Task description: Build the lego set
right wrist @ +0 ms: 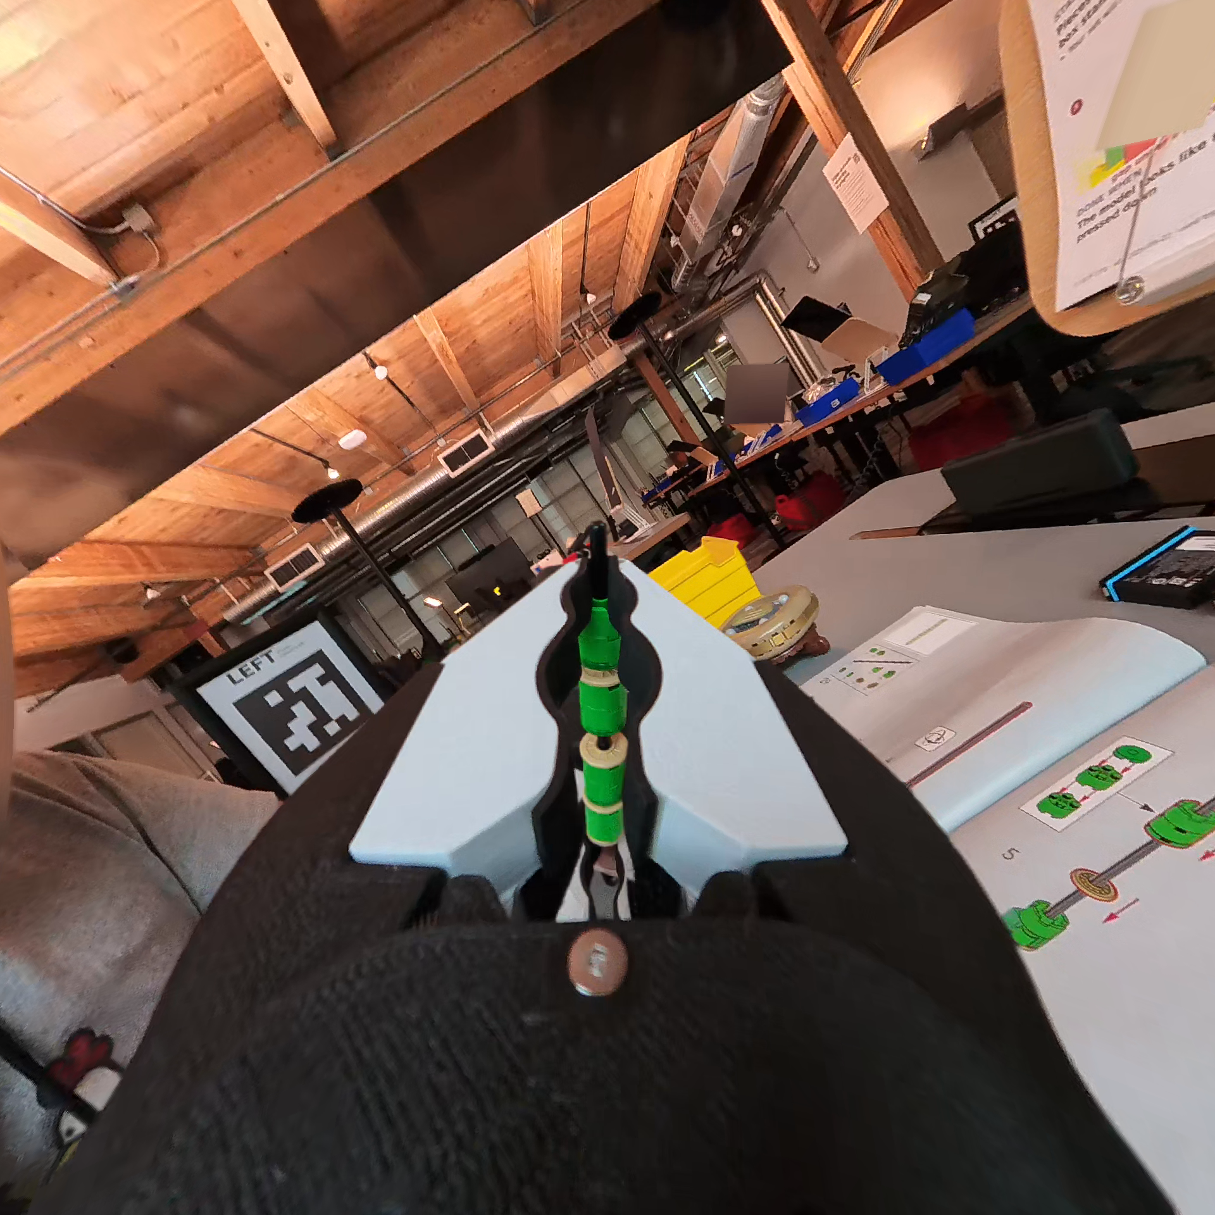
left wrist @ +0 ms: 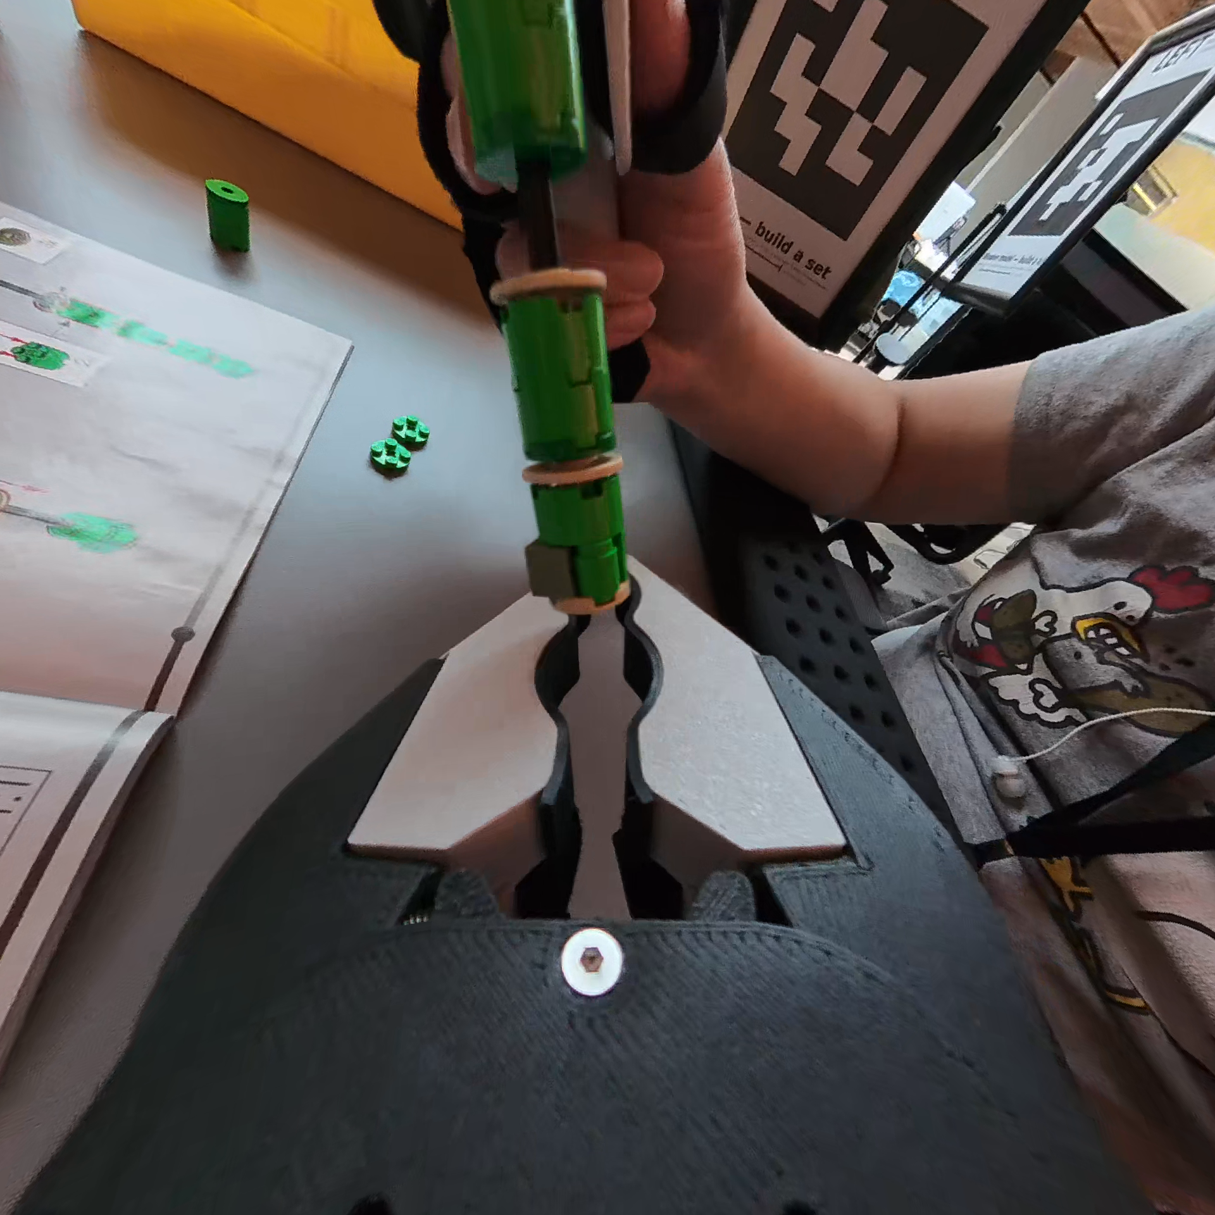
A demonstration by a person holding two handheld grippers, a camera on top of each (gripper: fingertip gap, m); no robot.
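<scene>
A green stalk (left wrist: pixel 565 407) of round green pieces and tan rings is threaded on a black axle and held up over the dark table (left wrist: pixel 368 578). My left gripper (left wrist: pixel 608 608) has its jaws nearly together at the stalk's bottom tan ring and seems to pinch that end. My right gripper (right wrist: pixel 595 565) is shut on the stalk (right wrist: pixel 599 736), which runs along between its fingers, with the axle tip poking out past them. In the left wrist view a hand holds the right gripper around the stalk's top section. A loose green cylinder (left wrist: pixel 227 214) and two green round plates (left wrist: pixel 401 444) lie on the table.
An open instruction booklet (left wrist: pixel 164 460) lies at the left and also shows in the right wrist view (right wrist: pixel 1052 756). A yellow box (left wrist: pixel 296 85) stands behind, with marker boards (left wrist: pixel 848 112) at the back right. The person's arm and grey shirt (left wrist: pixel 1085 526) fill the right side. The gap from one gripper's tips to the other's is roughly 15 cm. From either gripper's tips it is about 25 cm to the loose green cylinder (left wrist: pixel 227 214).
</scene>
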